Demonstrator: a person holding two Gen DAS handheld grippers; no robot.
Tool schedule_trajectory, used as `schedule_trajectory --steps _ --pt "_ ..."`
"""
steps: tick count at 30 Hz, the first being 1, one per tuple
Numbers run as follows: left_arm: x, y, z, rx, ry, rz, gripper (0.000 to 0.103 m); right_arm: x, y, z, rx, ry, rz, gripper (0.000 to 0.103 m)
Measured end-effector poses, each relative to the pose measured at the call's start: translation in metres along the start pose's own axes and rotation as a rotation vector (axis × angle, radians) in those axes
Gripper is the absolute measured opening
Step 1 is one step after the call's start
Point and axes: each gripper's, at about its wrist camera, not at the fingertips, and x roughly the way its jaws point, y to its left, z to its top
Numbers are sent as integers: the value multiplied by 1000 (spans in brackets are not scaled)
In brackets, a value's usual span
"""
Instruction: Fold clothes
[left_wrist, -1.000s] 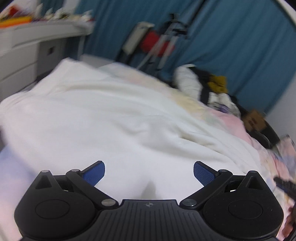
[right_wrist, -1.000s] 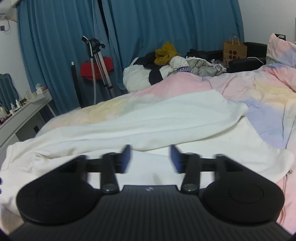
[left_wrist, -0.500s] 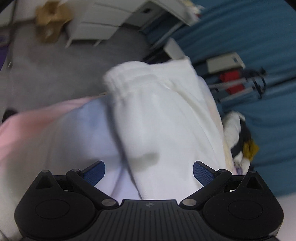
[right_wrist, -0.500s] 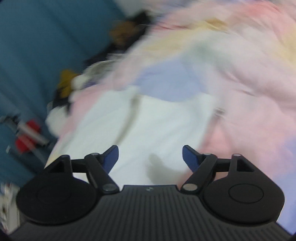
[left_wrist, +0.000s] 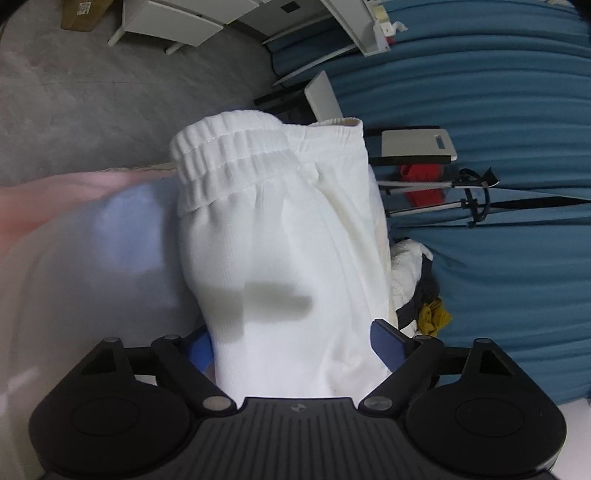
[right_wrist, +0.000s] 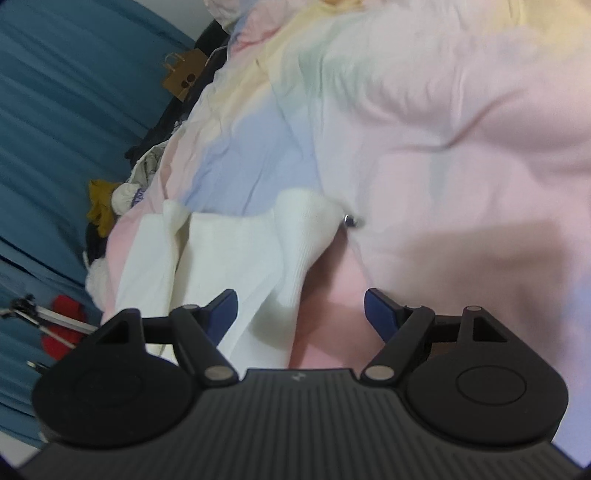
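Only leftward the white trousers' (left_wrist: 280, 236) elastic waistband (left_wrist: 229, 147); rightward their hem (right_wrist: 295, 221); both jaws wide, empty.

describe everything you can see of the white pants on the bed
The white pants look like soft ribbed knit with a gathered elastic waistband at the far end. They lie lengthwise on the pastel bedspread, folded along their length. The open left claw straddles them; the open right claw sits over their edge.
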Motion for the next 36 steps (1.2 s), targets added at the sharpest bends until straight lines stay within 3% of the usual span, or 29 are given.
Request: schedule_trajectory --steps 2,5,8,9,10,14,17,23,27,31,36 --pt "9 0 1 -13 1 1 77 4 4 -1 -1 -1 36 72" --pt "18 1 2 -26 -10 20 63 11 20 -3 -73 -37 42 57" --pt "15 0 1 -10 -31 28 46 14 33 -6 -169 -96 -13 30" --pt "13 -1 1 -3 -38 30 43 15 37 -7 -201 -116 -32 15" --pt "11 -1 1 4 -45 32 34 16 39 -8 -221 -131 -41 13" --pt "4 -4 -1 33 -74 39 13 8 45 -9 -297 -183 -51 8" --pt "-1 -6 -2 54 -96 45 7 -6 57 -14 -394 -257 -57 6" --pt "-46 -10 -4 31 -175 -6 5 -37 90 -9 -506 -364 -26 6" --pt "-59 -48 4 122 -194 -17 3 -45 151 9 -580 -396 26 6" --pt "-35 -103 30 173 -198 -3 4 -25 210 30 -560 -364 40 6" --pt "49 -169 73 205 -190 42 4 45 277 43 -578 -335 9 6"
